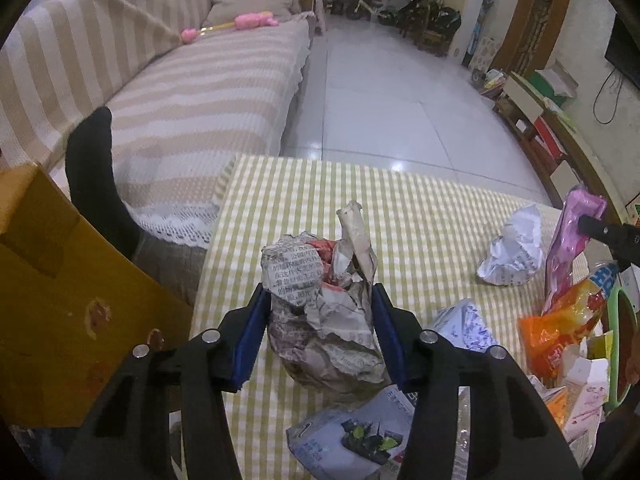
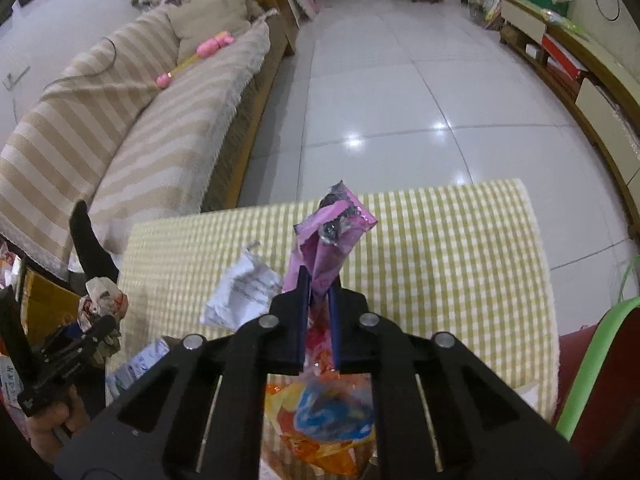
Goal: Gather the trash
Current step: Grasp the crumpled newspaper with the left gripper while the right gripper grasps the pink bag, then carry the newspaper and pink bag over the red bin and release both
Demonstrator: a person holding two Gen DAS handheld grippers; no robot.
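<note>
- The crumpled newspaper ball (image 1: 324,312) sits between the blue pads of my left gripper (image 1: 320,334), which press on its two sides. I judge it light, soft and springy; it will crush rather than break, so holding it across its fat middle seems right.
- It is grey newsprint with a patch of red inside and a twisted paper tail sticking upward. It hangs above the near left part of the checked tablecloth (image 1: 420,208).
- My right gripper (image 2: 319,292) is pinched shut on a pink foil wrapper (image 2: 332,236). I judge it nearly weightless, slick and floppy, so a firm pinch low on its crumpled neck suits it.
- The wrapper is shiny pink with a dark patch near its top; it stands up from my fingers above the cloth's near edge.
- Still lying on the cloth: a white paper wad (image 1: 514,250) towards the right edge, and an orange snack bag (image 1: 560,324) at the near right corner.
- A brown cardboard box (image 1: 60,300) stands just left of the table; a striped sofa (image 1: 160,100) lies beyond it.
</note>
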